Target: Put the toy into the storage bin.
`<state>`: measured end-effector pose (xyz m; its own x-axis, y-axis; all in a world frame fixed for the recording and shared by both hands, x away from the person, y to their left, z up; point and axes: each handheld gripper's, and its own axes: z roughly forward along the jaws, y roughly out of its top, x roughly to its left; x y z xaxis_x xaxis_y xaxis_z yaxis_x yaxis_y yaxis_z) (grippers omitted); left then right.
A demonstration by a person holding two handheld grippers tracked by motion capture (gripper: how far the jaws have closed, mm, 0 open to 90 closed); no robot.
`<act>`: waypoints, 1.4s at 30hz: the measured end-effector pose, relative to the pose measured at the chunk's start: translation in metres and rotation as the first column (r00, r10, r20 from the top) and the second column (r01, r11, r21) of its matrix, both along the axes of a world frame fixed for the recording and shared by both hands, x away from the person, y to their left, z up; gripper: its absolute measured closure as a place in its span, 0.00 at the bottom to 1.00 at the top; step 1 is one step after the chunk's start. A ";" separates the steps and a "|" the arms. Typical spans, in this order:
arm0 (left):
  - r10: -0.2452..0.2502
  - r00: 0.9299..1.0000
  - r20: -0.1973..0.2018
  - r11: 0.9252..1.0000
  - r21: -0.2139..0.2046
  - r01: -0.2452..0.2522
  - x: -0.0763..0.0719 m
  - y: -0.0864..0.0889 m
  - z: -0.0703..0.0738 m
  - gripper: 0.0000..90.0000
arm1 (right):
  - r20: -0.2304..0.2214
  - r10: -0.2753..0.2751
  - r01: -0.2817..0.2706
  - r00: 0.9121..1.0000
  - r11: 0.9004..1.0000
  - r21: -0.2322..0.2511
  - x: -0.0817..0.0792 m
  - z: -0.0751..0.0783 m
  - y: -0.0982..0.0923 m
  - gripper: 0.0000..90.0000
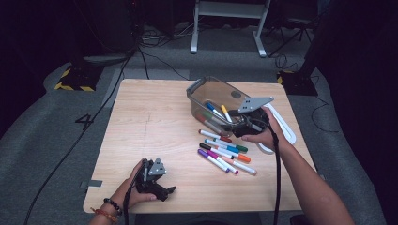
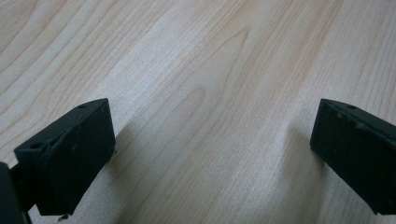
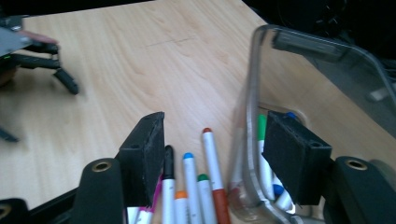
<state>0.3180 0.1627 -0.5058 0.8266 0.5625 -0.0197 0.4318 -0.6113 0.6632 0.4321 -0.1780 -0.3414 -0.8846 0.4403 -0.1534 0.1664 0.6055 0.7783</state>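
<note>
- I have the right claw (image 1: 244, 123) at the open mouth of the clear bin (image 1: 211, 91), which lies tipped on its side on the desk (image 1: 150, 122); the jaws are released, standing apart with nothing pinched between them.
- In the right gripper view the bin's rim (image 3: 250, 116) passes between the two jaws, with one pad on either side of it.
- I count roughly eight markers (image 1: 225, 152) loose on the desk in a cluster just in front of the bin, among them purple, orange, green and blue caps.
- Inside the bin I count at least three more markers (image 1: 217, 111); the exact number is hard to tell.
- My left claw (image 1: 159, 180) rests low near the front edge of the desk, well apart from the markers, jaws spread wide over bare wood.
</note>
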 end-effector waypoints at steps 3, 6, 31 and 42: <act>0.001 1.000 0.000 1.000 0.000 -0.001 0.000 0.000 0.000 0.00 | 0.002 0.027 -0.027 1.000 1.000 0.006 -0.016 -0.007 0.000 0.45; 0.001 1.000 0.001 1.000 0.000 -0.001 0.000 0.000 0.000 0.00 | -0.006 0.056 -0.056 0.998 0.998 0.007 -0.027 -0.015 0.000 0.45; 0.006 1.000 0.000 1.000 0.000 -0.006 -0.001 0.000 0.000 0.00 | -0.148 0.143 -0.160 0.979 0.981 -0.110 -0.040 -0.123 0.046 0.44; 0.005 1.000 0.000 1.000 0.000 -0.005 -0.001 0.000 0.000 0.00 | -0.183 0.136 -0.167 0.974 0.973 -0.162 -0.030 -0.142 0.064 0.47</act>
